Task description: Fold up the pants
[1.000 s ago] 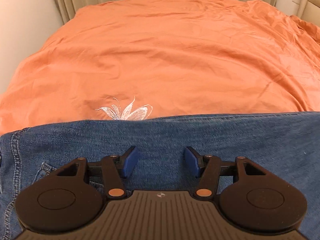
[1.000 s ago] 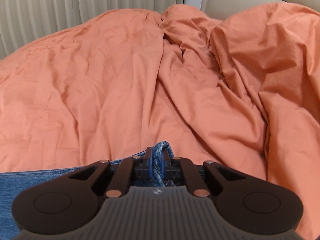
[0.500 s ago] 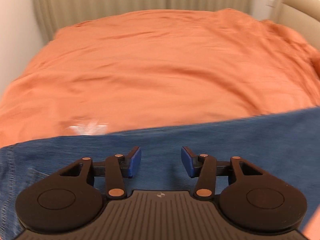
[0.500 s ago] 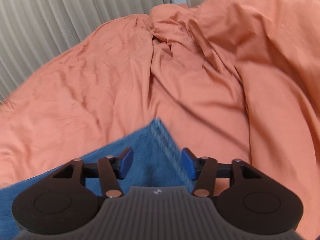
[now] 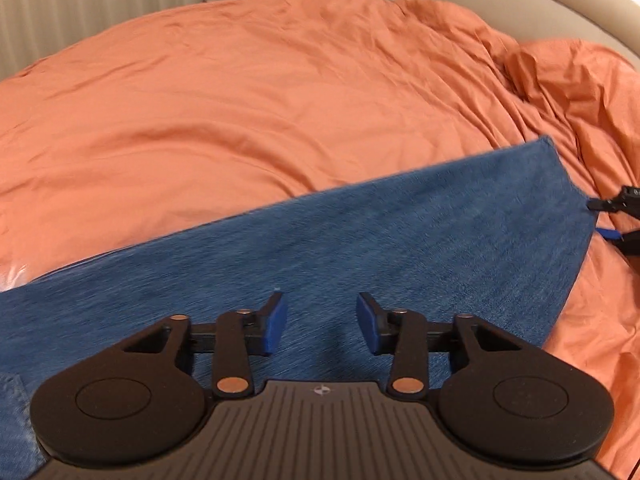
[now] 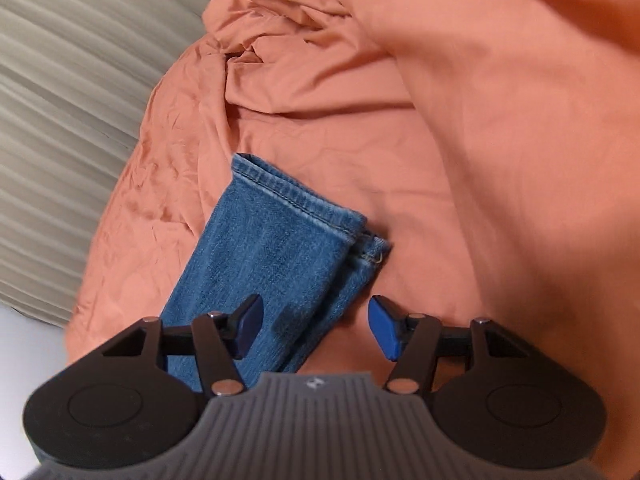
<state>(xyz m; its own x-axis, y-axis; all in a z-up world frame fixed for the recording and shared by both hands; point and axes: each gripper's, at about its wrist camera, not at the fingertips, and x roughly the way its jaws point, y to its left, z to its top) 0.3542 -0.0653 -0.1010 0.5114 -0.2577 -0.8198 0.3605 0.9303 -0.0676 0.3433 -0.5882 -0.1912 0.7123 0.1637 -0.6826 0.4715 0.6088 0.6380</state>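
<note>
- Hovering over the denim, the left gripper [image 5: 321, 324] has its blue pads [image 5: 275, 323] spread apart with nothing between them, just as they stood a second ago.
- Under it the blue jeans [image 5: 360, 240] lie flat across the orange duvet [image 5: 240, 112], and the left wrist view now looks along the leg toward its hem end (a second ago it faced the upper part, with a seam and a pocket edge at the left).
- The white embroidered flower that showed on the duvet beyond the jeans is now only a pale smear at the left edge [image 5: 14, 274].
- At the far right of this view, the right gripper [image 5: 618, 220] shows just past the hem end of the leg, its fingers parted.
- The right gripper [image 6: 316, 326] in its own view is released, its pads wide apart; a second ago they were clenched on a bunched fold of denim.
- Between and ahead of its fingers the jeans [image 6: 264, 248] lie freed on the duvet [image 6: 480, 140], with the stitched hem [image 6: 296, 196] of the top leg at the far end and a second hem peeking out beside it at the right.
- Farther off, the duvet rises in rumpled folds, and pleated beige curtains [image 6: 60, 80] fill the left of the right wrist view, now tilted.
- In the left wrist view a beige headboard [image 5: 520, 4] curves behind the bed.
</note>
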